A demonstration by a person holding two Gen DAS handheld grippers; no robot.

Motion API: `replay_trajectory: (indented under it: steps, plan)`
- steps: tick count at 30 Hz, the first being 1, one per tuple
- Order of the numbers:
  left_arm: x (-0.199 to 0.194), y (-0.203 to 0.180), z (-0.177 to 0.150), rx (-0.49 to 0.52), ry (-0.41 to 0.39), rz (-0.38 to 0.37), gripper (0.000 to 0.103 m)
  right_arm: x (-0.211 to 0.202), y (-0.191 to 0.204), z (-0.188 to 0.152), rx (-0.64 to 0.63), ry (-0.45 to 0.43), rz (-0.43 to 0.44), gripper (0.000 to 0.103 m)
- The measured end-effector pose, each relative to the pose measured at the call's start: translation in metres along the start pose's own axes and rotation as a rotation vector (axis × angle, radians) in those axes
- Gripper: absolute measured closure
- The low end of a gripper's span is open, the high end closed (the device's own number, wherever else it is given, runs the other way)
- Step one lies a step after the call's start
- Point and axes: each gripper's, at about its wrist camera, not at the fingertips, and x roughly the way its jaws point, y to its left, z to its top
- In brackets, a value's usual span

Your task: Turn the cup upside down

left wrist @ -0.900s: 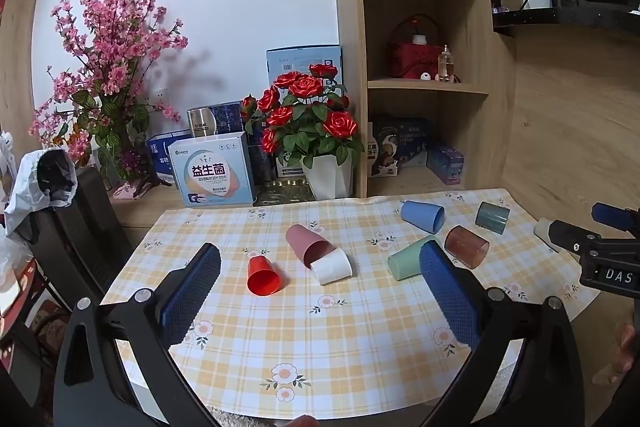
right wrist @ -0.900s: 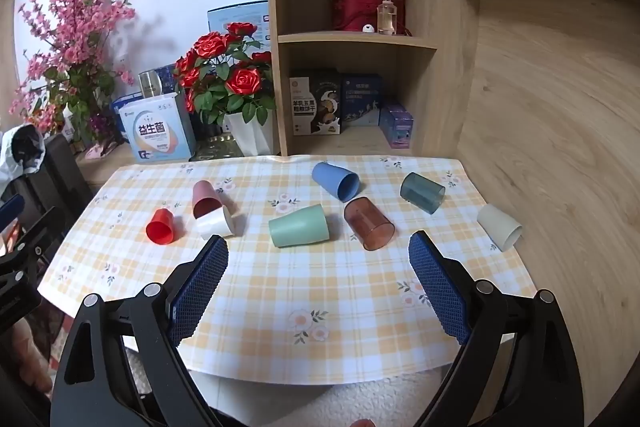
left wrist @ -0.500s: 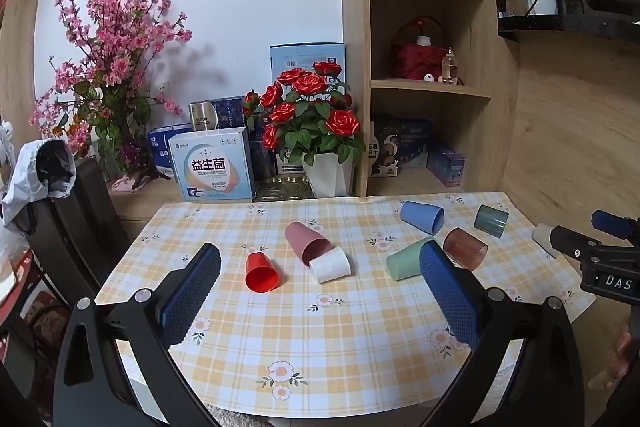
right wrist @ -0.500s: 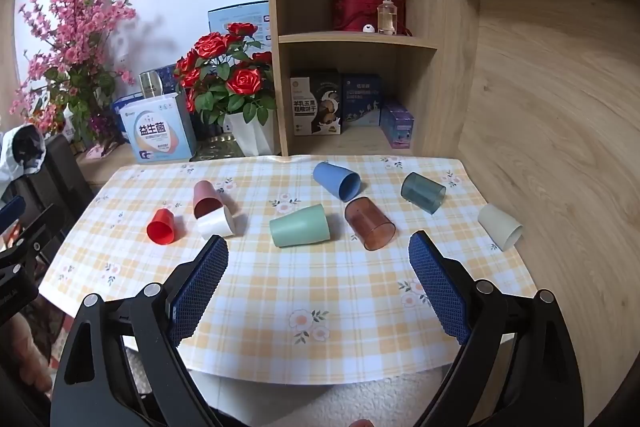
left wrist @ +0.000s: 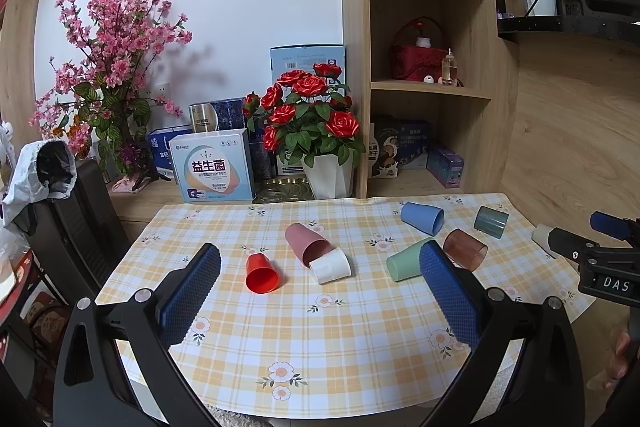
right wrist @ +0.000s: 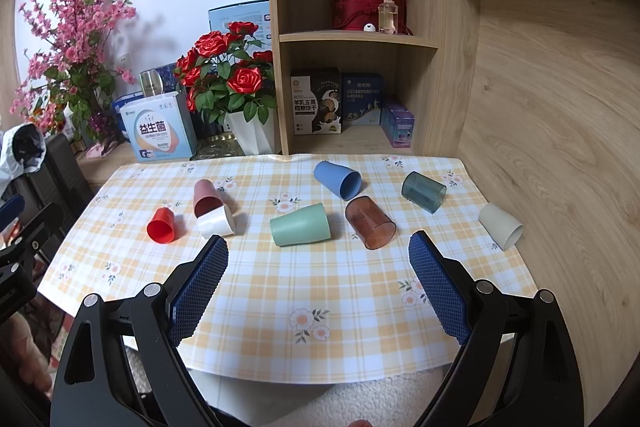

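Several cups lie on their sides on the checked tablecloth [right wrist: 320, 291]: red [right wrist: 161, 225], pink [right wrist: 206, 197], white [right wrist: 216, 221], green [right wrist: 300, 225], blue [right wrist: 337, 179], brown clear [right wrist: 370, 222], teal clear [right wrist: 423, 186] and beige [right wrist: 501, 225] at the right edge. In the left wrist view the red cup [left wrist: 261, 272], pink cup [left wrist: 306, 243], white cup [left wrist: 330, 266] and green cup [left wrist: 404, 260] lie ahead. My left gripper [left wrist: 318, 291] is open and empty, above the table's near left. My right gripper [right wrist: 318, 285] is open and empty, above the near edge.
A potted rose plant [right wrist: 232, 87], boxes [right wrist: 158, 133] and pink blossom branches [right wrist: 72, 39] stand behind the table. A wooden shelf unit [right wrist: 360, 39] rises at the back. A dark chair [left wrist: 76, 223] stands left of the table. The right wall is wood panelling.
The left gripper has drawn back and risen slightly, so the table sits a little farther in its view. The right gripper has barely moved. No cup has moved.
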Motion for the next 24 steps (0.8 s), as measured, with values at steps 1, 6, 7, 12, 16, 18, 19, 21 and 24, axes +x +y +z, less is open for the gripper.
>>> replay_trajectory:
  steps: [1, 6, 7, 12, 16, 18, 19, 21, 24]
  plan:
    - [-0.0007, 0.0001, 0.0001, 0.000, 0.000, 0.000, 0.006, 0.0000, 0.0000, 0.0000, 0.000, 0.000, -0.001, 0.014]
    - [-0.0010, 0.0003, 0.0004, -0.001, -0.001, 0.000, 0.006, 0.0003, 0.0003, -0.0003, 0.000, 0.001, 0.000, 0.014]
    - [-0.0008, 0.0004, 0.0007, -0.001, 0.000, 0.000, 0.006, 0.0003, 0.0004, -0.0003, 0.000, 0.001, -0.001, 0.014]
    - [-0.0026, 0.0010, 0.0003, -0.002, -0.002, -0.001, 0.006, 0.0006, 0.0005, -0.0006, -0.001, 0.001, -0.001, 0.014]
    - [-0.0026, 0.0014, 0.0003, -0.002, -0.003, -0.001, 0.006, 0.0008, 0.0006, -0.0006, -0.001, 0.002, -0.001, 0.014]
    - [-0.0025, 0.0013, 0.0000, -0.002, -0.002, -0.001, 0.006, 0.0008, 0.0004, -0.0006, 0.000, 0.003, 0.000, 0.014]
    - [-0.0026, 0.0014, -0.0004, -0.002, -0.002, -0.001, 0.006, 0.0009, 0.0005, -0.0006, -0.001, 0.003, -0.001, 0.014]
    - [-0.0025, 0.0014, -0.0005, -0.001, -0.002, -0.001, 0.006, 0.0010, 0.0004, -0.0006, 0.000, 0.003, -0.001, 0.014]
    - [-0.0029, 0.0021, -0.0011, -0.003, -0.002, -0.001, 0.006, 0.0010, 0.0006, -0.0006, 0.000, 0.003, 0.000, 0.014]
